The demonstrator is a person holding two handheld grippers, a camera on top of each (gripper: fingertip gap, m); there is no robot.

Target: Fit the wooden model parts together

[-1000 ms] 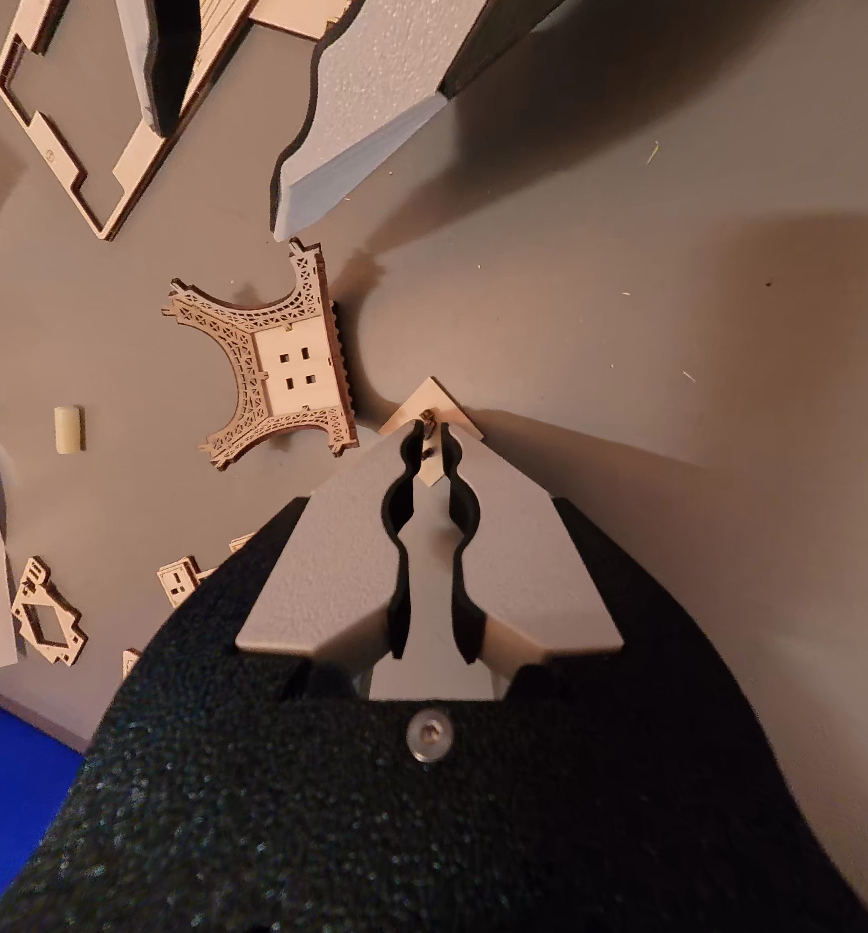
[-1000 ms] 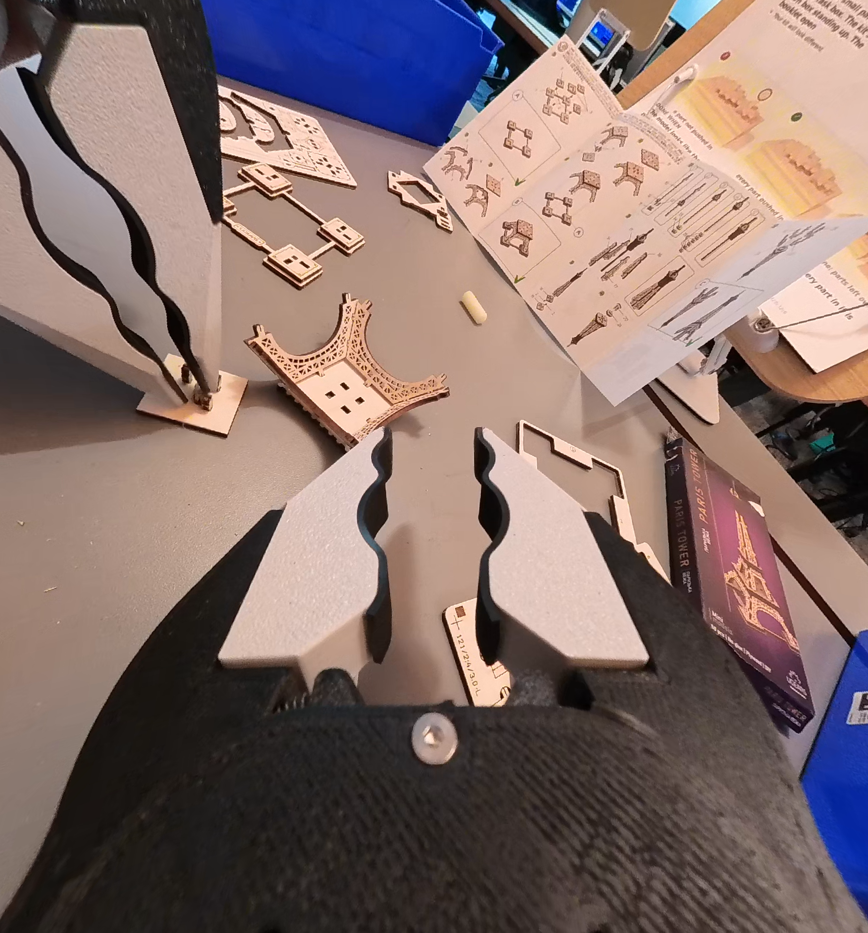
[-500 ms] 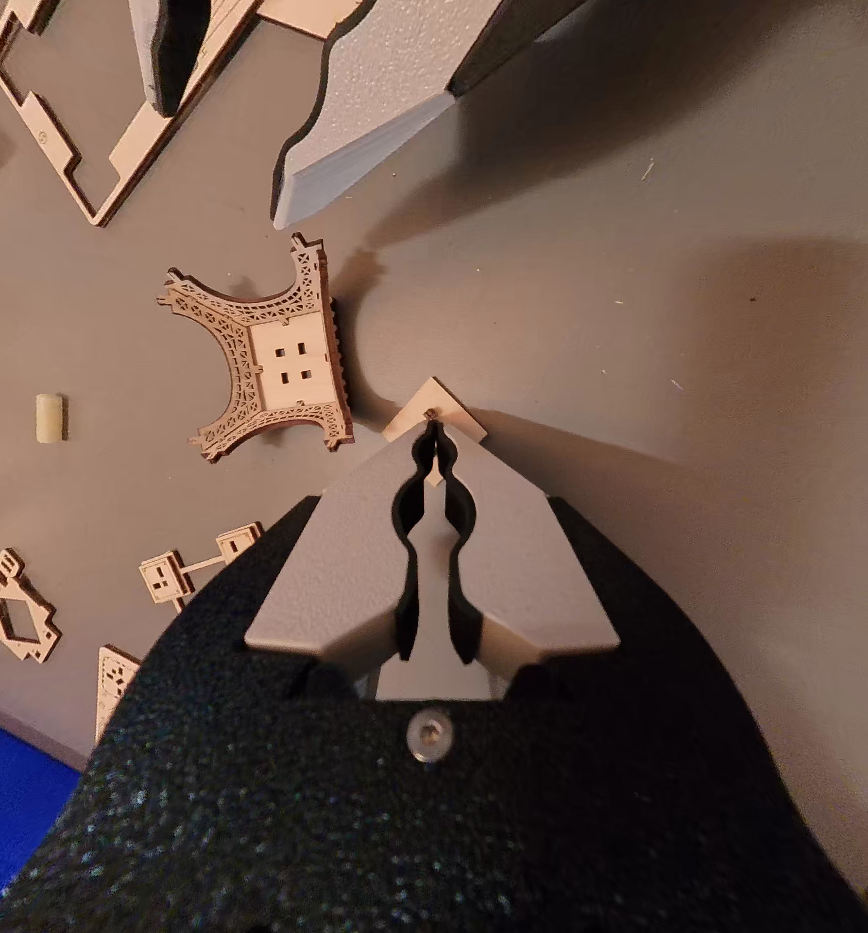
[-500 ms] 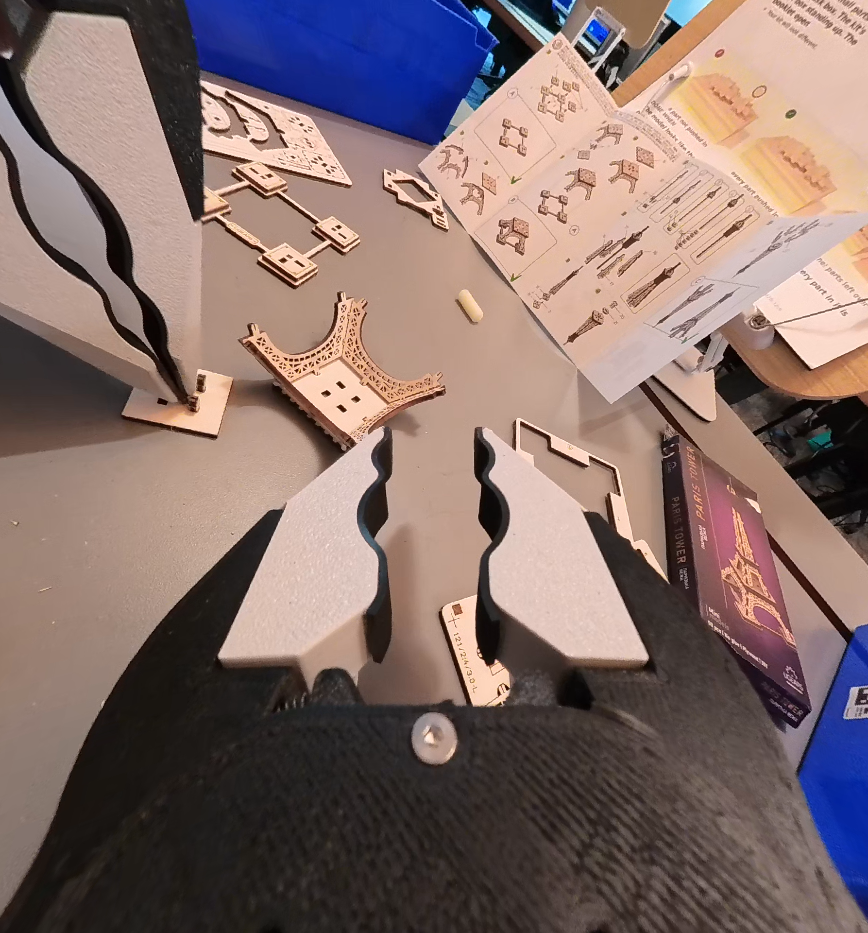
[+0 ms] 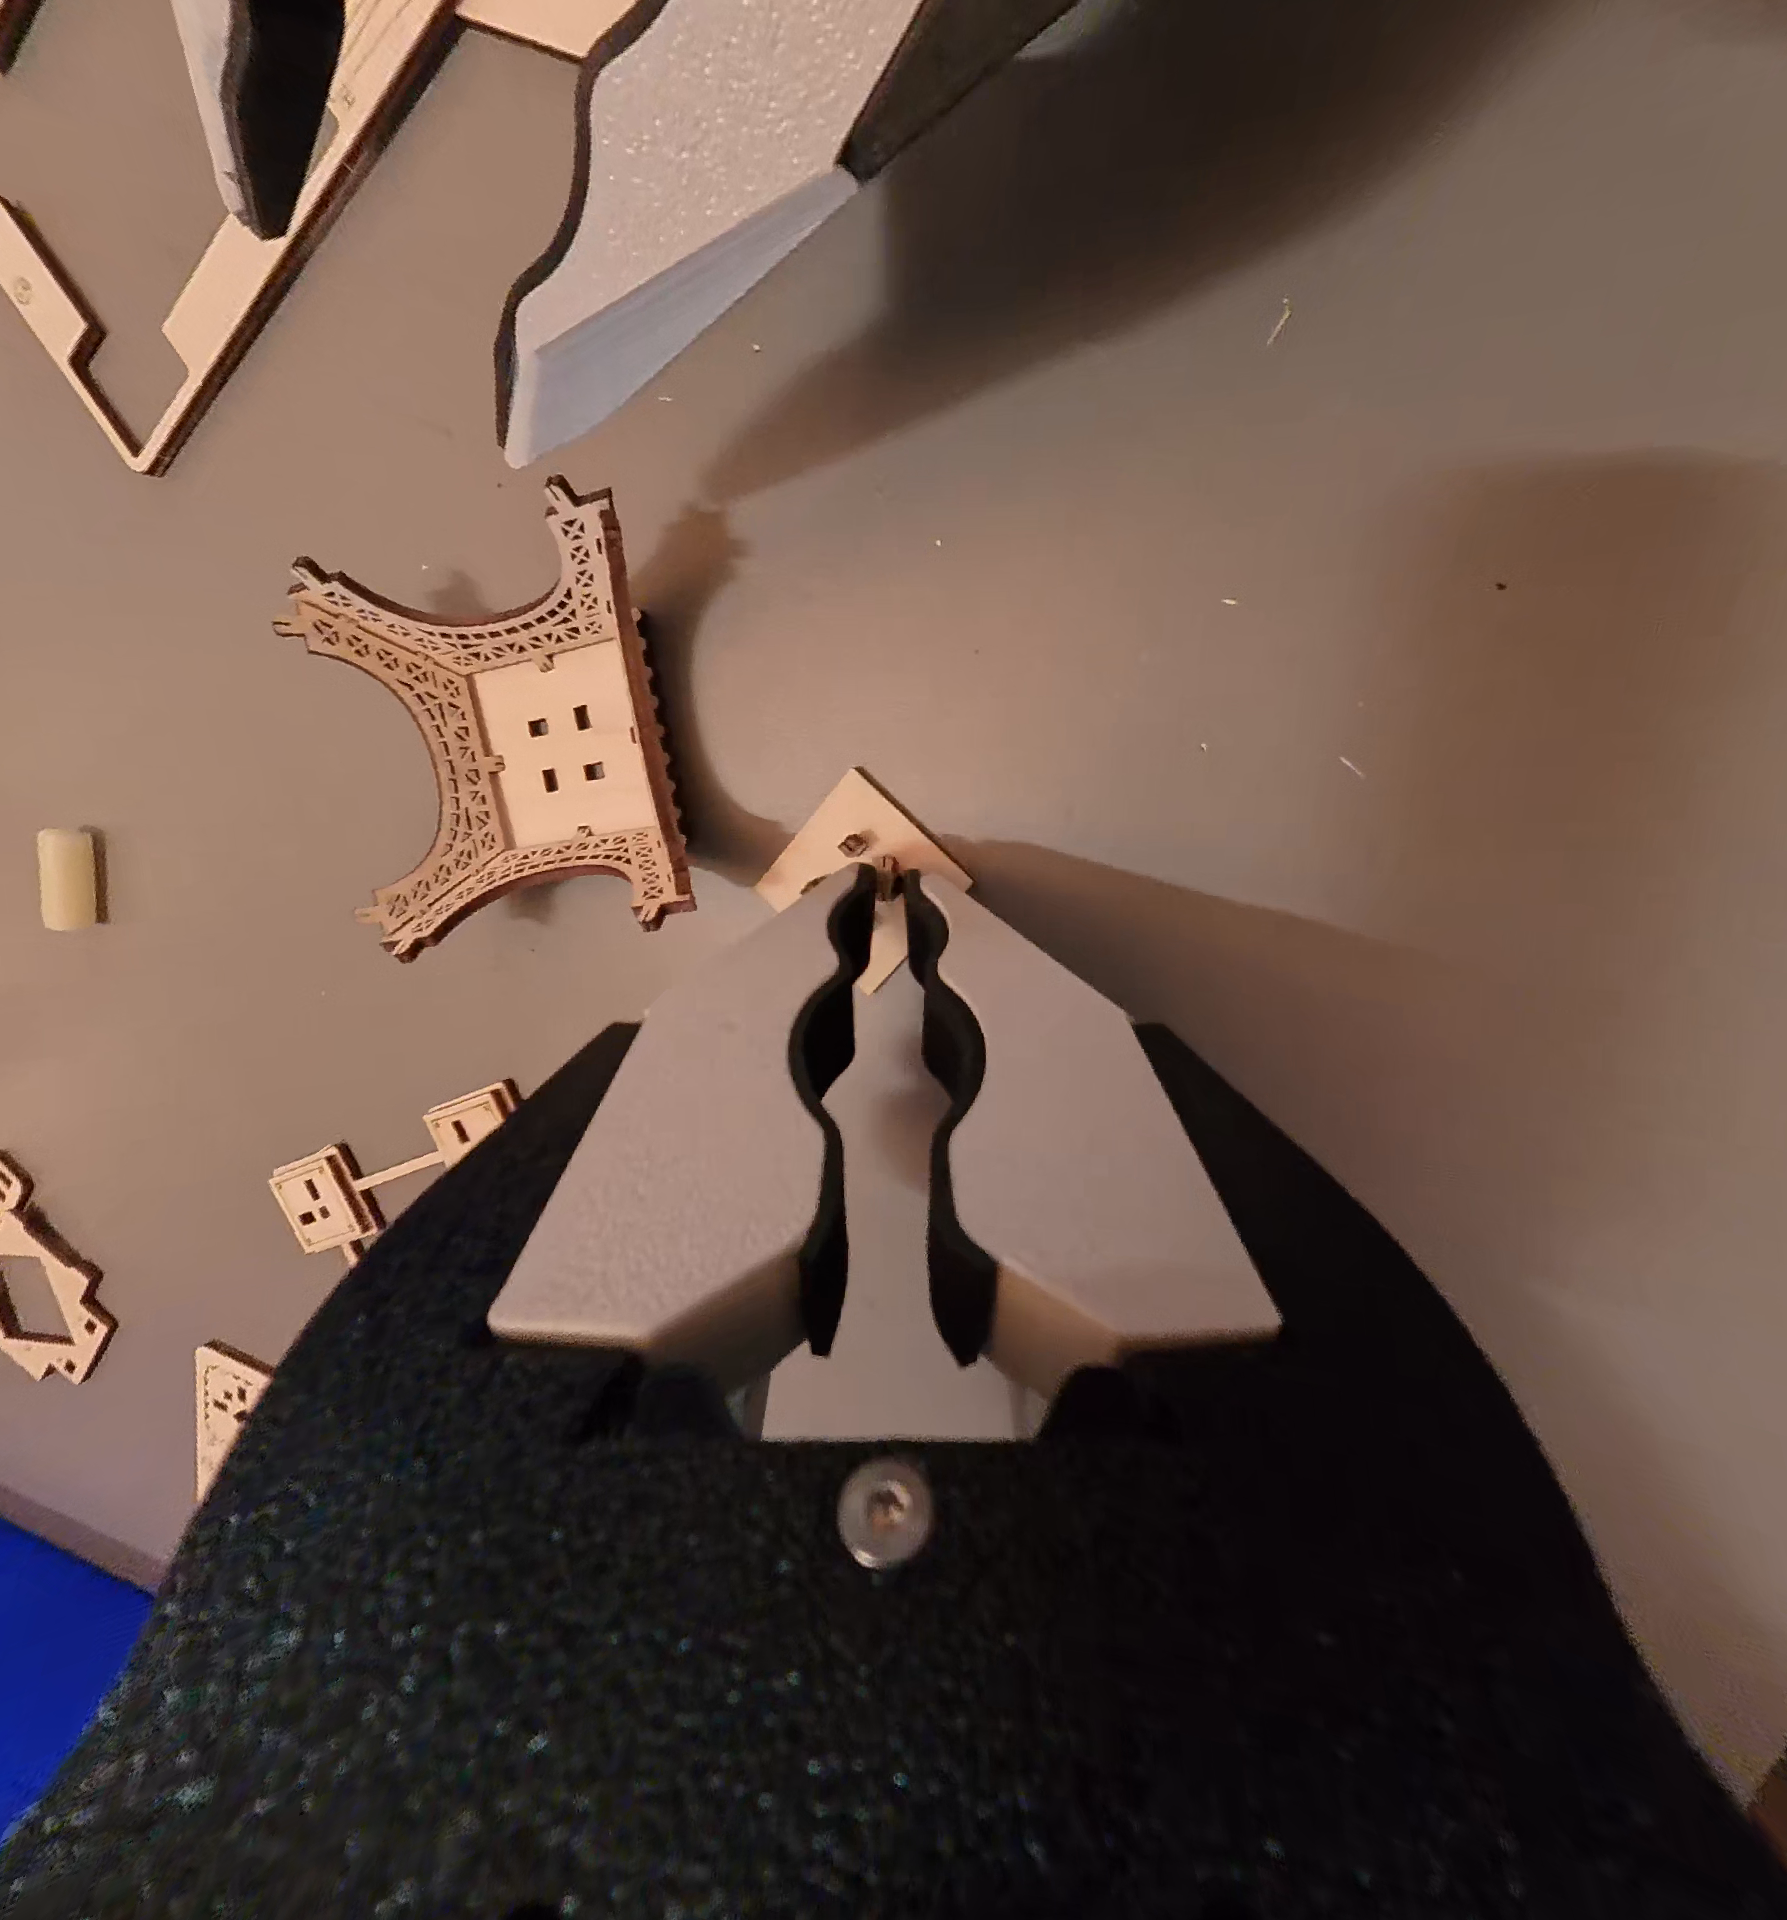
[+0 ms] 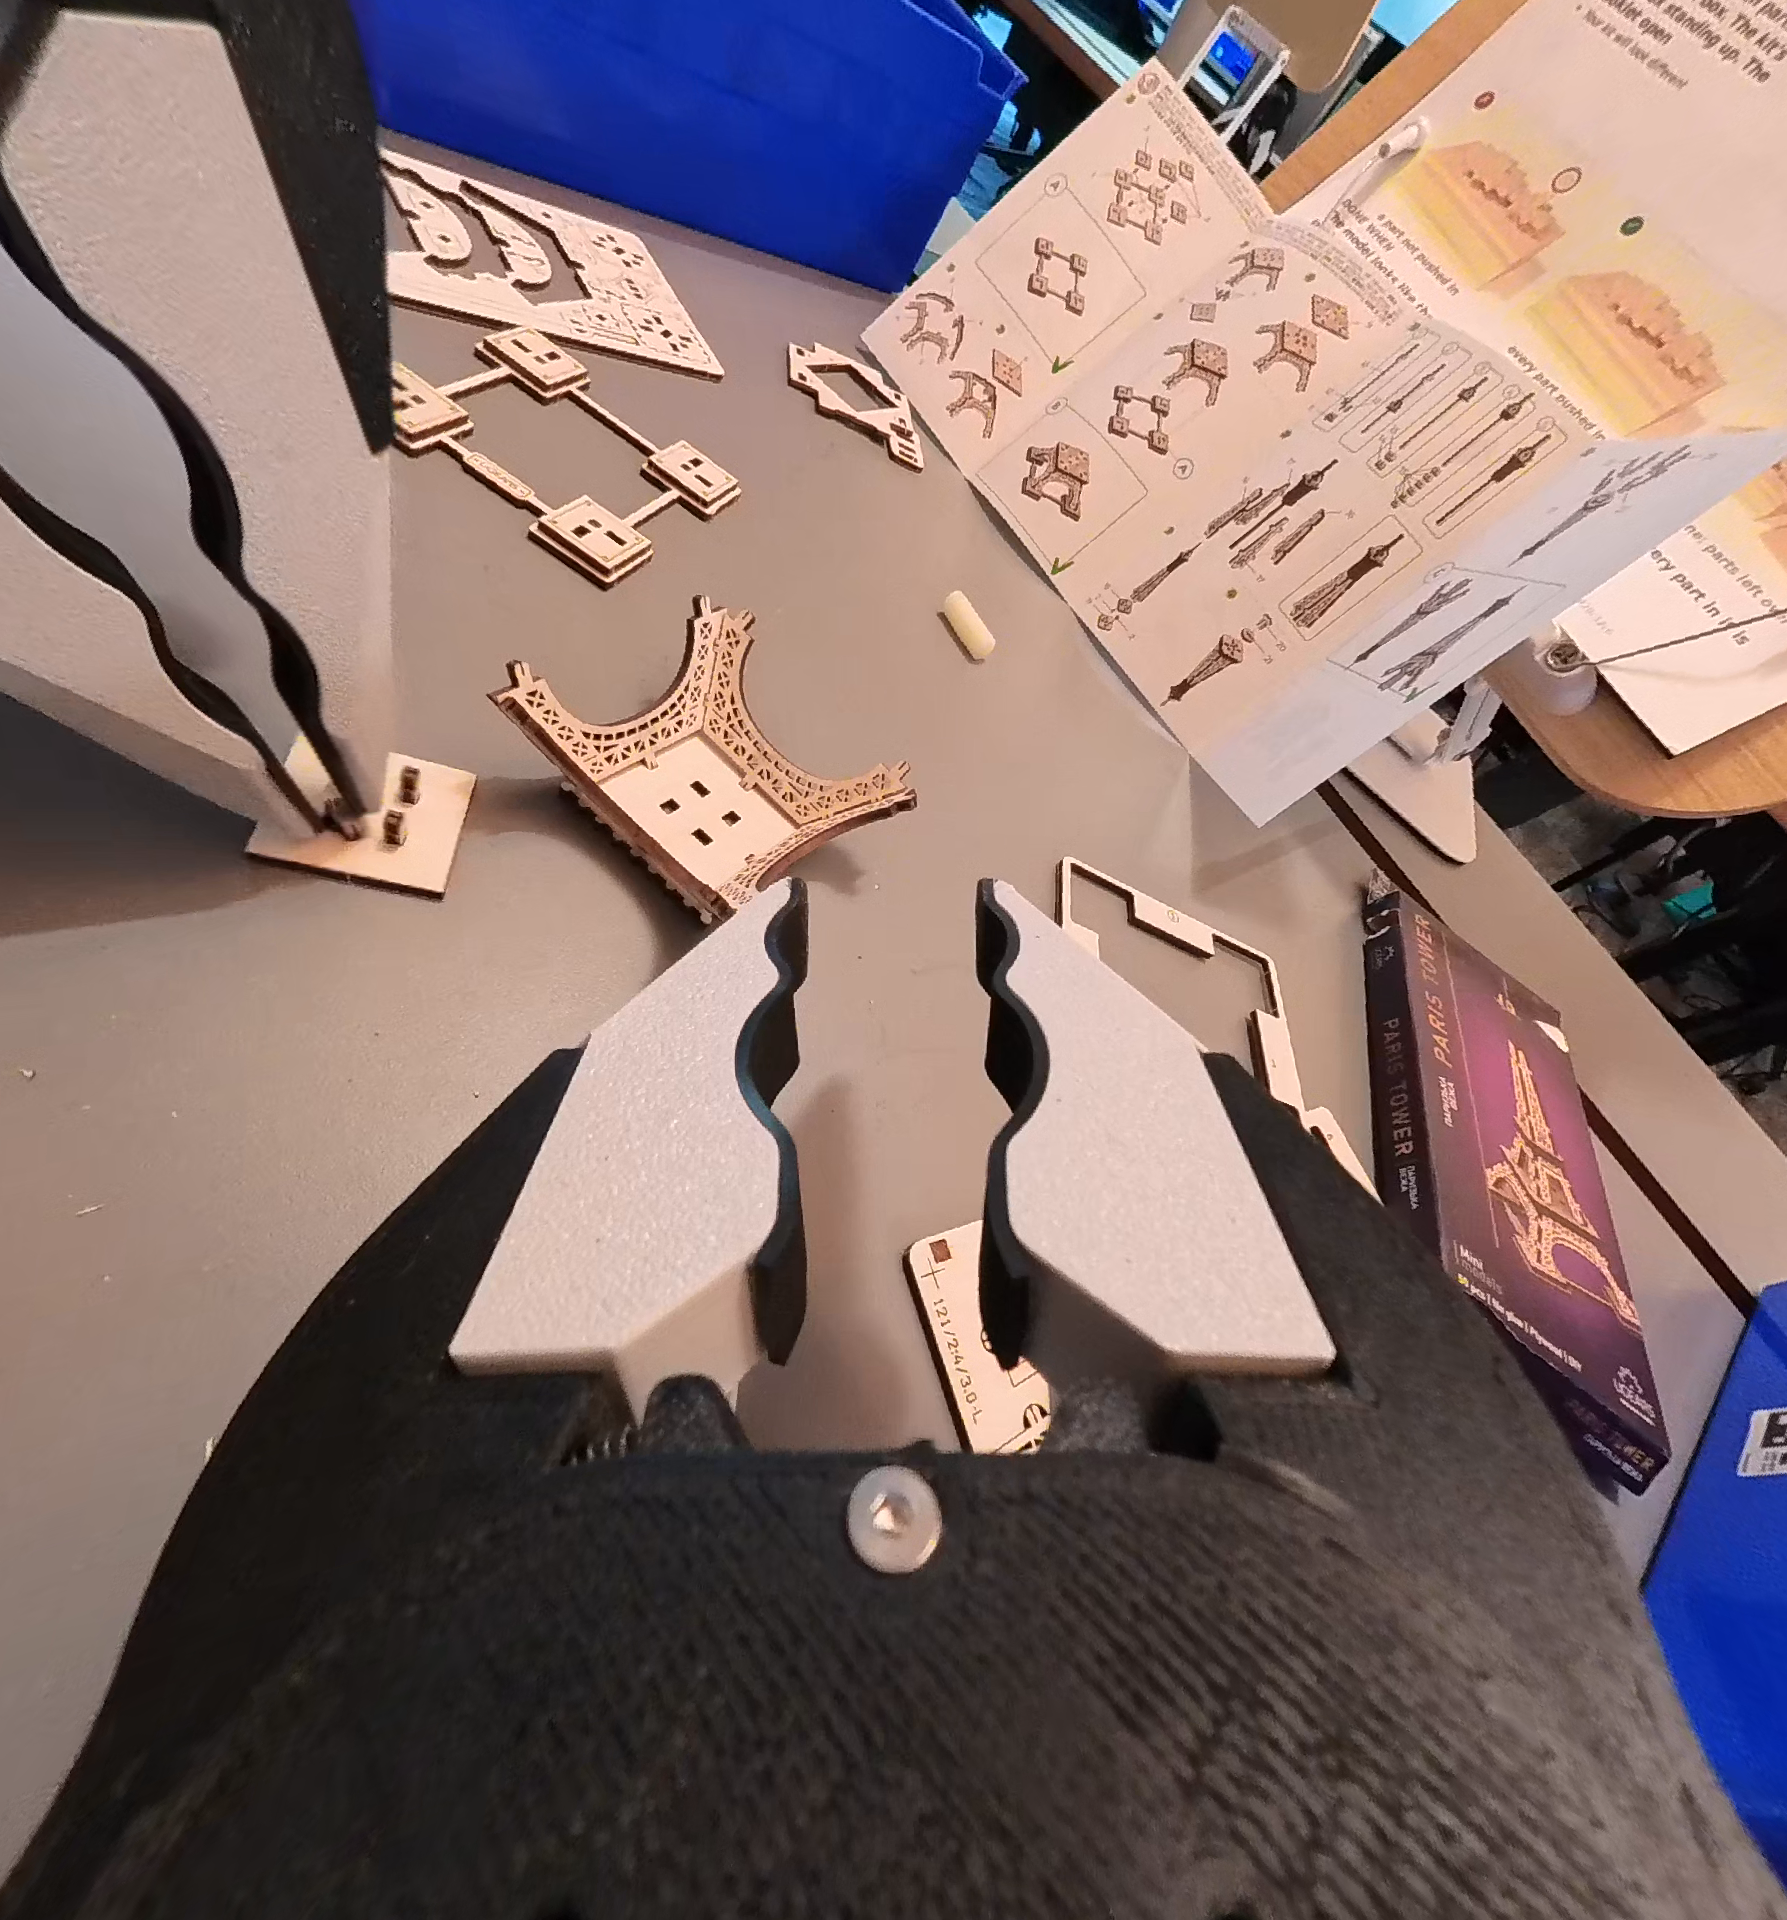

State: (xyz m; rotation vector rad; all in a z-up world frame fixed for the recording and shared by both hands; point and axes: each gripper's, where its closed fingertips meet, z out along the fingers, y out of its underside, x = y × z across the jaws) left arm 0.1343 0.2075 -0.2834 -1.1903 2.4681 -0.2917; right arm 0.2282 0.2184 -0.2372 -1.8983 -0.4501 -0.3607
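Note:
A small square wooden plate (image 5: 894, 821) with upright pegs lies flat on the grey table (image 5: 1388, 831). My left gripper (image 5: 889, 883) points down at it, tips shut on one peg; the right wrist view shows the pinch (image 6: 338, 821) on the plate (image 6: 432, 821). A wooden arched tower-base piece (image 5: 515, 748) with four square holes lies just left of it, also seen in the right wrist view (image 6: 702, 769). My right gripper (image 6: 889, 904) is open and empty, just short of the tower base.
A frame with four square pads (image 6: 567, 468), a diamond-shaped part (image 6: 853, 400), a cream cylinder (image 6: 967, 623) and an empty sheet frame (image 6: 1180, 956) lie around. An instruction sheet (image 6: 1232, 468) stands at the back right, the kit box (image 6: 1512, 1195) right, blue bins (image 6: 660, 114) behind. Both grippers' tips are roughly 20 cm from the cream cylinder (image 6: 967, 623). Seen from the left wrist view (image 5: 68, 883) as well.
My left gripper's jaws have closed from slightly apart onto the peg, and the square plate has slid a little away from the tower base. The right gripper has barely moved.

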